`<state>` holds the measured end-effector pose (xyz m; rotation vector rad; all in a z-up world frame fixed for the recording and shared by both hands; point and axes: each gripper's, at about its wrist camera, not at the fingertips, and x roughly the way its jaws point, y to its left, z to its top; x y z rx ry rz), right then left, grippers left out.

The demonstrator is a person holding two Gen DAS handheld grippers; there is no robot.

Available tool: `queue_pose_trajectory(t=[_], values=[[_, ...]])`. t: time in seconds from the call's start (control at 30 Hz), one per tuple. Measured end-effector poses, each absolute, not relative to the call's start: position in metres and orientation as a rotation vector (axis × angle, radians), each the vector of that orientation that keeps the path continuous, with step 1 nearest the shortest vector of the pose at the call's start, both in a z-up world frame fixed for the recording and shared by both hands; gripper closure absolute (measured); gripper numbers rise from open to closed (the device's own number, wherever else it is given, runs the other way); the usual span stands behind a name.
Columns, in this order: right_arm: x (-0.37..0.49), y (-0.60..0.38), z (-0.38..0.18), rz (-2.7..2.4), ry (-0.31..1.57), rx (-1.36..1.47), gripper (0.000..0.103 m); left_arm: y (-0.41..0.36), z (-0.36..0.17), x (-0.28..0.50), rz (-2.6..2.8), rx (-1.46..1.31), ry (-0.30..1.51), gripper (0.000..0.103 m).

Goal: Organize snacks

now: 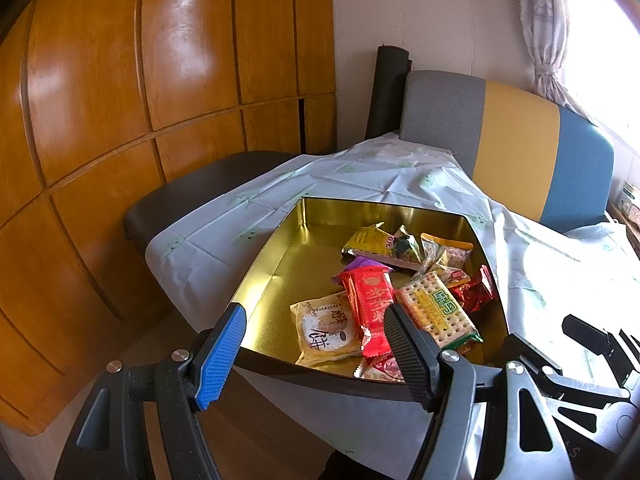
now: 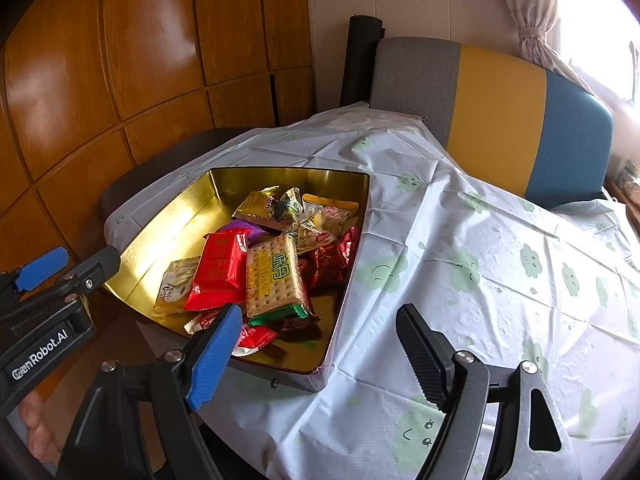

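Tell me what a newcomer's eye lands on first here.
First, the shiny gold metal tin on the cloud-print white tablecloth, with wrapped snacks heaped at its right side. On top lie a red foil snack packet and a clear-wrapped cracker pack. Behind stands a grey, yellow and blue chair back.

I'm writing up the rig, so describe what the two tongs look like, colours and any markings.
Both tongs match: black frames with silver screws. On the left tongs and the right tongs, one finger has a ribbed blue pad and the other a ribbed black pad. The left one's side reads "GenRobot.AI" in white.
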<state>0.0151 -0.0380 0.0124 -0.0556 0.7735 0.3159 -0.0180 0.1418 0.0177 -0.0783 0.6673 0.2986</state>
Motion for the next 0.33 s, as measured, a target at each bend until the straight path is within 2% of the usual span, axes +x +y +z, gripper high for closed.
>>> queue_pose_trajectory(t=[0.1, 0.17, 0.2, 0.33], values=[[0.016, -0.040, 0.011, 0.316, 0.775, -0.052, 0.023, 0.140, 0.018, -0.018, 0.291, -0.076, 0.663, 0.035], [0.016, -0.042, 0.011, 0.313, 0.775, -0.048, 0.023, 0.139, 0.018, -0.019, 0.288, -0.072, 0.653, 0.046], [0.017, -0.043, 0.011, 0.313, 0.775, -0.045, 0.023, 0.139, 0.019, -0.019, 0.288, -0.072, 0.650, 0.048], [0.024, -0.059, 0.012, 0.283, 0.775, -0.003, 0.023, 0.141, 0.017, -0.014, 0.282, -0.080, 0.662, 0.049]])
